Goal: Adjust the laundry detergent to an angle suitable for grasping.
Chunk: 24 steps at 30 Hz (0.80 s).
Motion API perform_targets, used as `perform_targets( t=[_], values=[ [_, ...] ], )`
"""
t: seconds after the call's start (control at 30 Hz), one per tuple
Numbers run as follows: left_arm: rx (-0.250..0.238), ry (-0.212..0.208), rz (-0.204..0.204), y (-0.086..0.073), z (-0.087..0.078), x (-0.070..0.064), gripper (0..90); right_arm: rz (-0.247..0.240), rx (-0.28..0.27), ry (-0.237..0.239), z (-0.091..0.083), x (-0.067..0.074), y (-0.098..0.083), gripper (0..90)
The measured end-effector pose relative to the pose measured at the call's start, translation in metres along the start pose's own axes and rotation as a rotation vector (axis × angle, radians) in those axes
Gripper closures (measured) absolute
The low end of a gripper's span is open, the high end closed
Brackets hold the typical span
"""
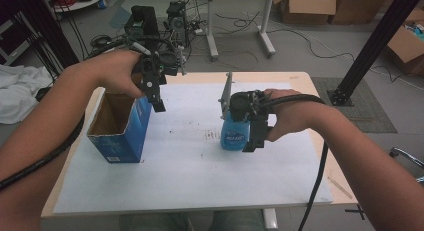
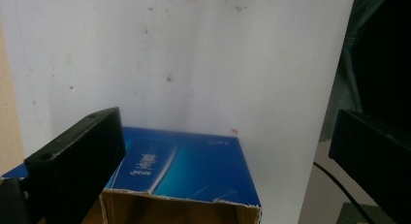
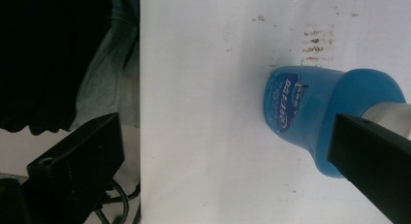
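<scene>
The left hand-held gripper (image 1: pixel 159 102) hovers over the open blue carton (image 1: pixel 120 128), jaws spread and empty. Its own view looks down on the carton's torn cardboard rim (image 2: pixel 184 197). The right hand-held gripper (image 1: pixel 252 141) hangs just beside the blue bottle (image 1: pixel 234 136), jaws spread; its own view shows the bottle (image 3: pixel 310 112) by one jaw, unpinched, upright on the tabletop (image 1: pixel 190 176).

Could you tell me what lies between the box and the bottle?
Bare white sheet, lightly stained, shown in the high view between box and bottle.
</scene>
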<state>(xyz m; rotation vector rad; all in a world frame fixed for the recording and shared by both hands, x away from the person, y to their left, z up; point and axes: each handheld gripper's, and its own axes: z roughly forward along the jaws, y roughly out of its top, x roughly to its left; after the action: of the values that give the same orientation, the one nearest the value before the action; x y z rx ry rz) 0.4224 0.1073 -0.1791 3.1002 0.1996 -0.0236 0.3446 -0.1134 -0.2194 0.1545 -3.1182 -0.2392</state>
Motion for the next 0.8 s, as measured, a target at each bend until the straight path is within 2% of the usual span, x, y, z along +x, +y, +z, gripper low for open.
perform_targets(
  t=[0.27, 0.5, 0.8],
  values=[
    [0.003, -0.009, 0.009, 0.0001, 0.0029, -0.0011, 0.1, 0.000, 0.008, 0.014, 0.0021, 0.0034, 0.0033, 0.0],
    [0.003, -0.002, 0.011, -0.0008, 0.0049, -0.0021, 0.1, -0.006, 0.017, 0.006, 0.0052, 0.0028, 0.0041, 0.0],
    [-0.002, 0.003, 0.003, -0.0026, -0.0008, -0.0045, 0.1, -0.003, 0.008, 0.008, -0.0005, 0.0051, 0.0006, 0.0]
  ],
)
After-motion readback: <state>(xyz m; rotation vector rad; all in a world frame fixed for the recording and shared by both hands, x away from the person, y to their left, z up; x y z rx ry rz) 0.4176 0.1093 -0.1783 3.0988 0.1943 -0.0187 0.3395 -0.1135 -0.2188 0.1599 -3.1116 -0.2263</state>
